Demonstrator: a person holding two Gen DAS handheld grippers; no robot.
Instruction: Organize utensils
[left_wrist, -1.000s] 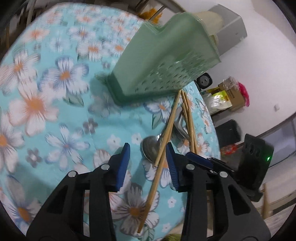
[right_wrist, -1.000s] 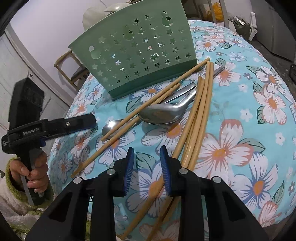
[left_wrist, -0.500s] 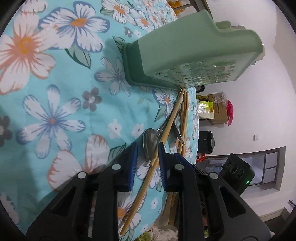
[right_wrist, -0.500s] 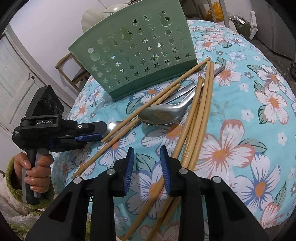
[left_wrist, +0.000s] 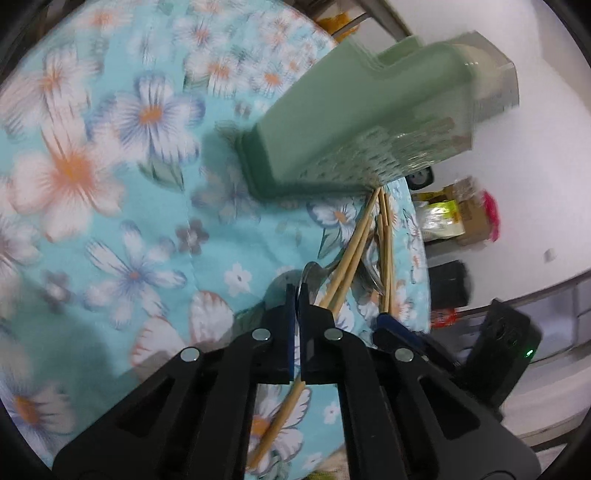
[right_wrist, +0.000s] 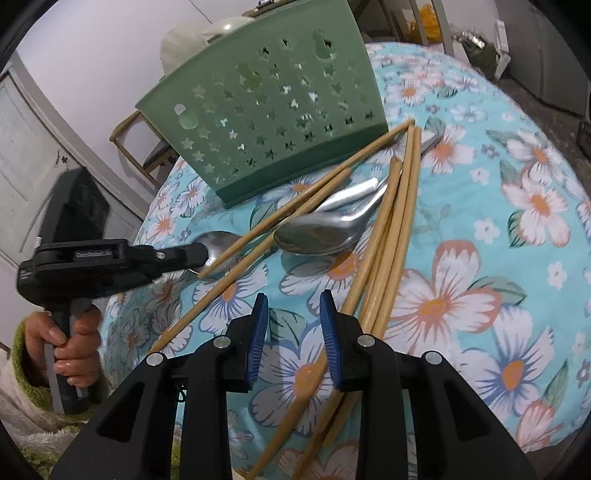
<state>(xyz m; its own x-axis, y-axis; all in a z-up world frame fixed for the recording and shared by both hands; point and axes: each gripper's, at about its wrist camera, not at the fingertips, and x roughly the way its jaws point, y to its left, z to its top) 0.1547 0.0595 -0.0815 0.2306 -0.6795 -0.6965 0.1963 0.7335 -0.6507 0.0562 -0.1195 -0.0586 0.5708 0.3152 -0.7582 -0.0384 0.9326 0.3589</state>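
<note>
A green perforated utensil holder stands upright on the floral tablecloth. In front of it lie a pair of chopsticks, a bundle of several more chopsticks, a large metal spoon and a smaller spoon. My left gripper comes in from the left, its jaws pressed together on the rim of the small spoon's bowl. My right gripper hovers open over the near ends of the chopsticks, with one stick passing under the gap and nothing between its pads.
The round table drops away just left of the small spoon. A hand in a fuzzy green sleeve holds the left gripper's handle. A wooden chair stands behind the holder. Boxes and bags sit on the floor beyond the table.
The left gripper's jaws have gone from wide apart to fully together and it has moved onto the small spoon's bowl. The right gripper has not moved.
</note>
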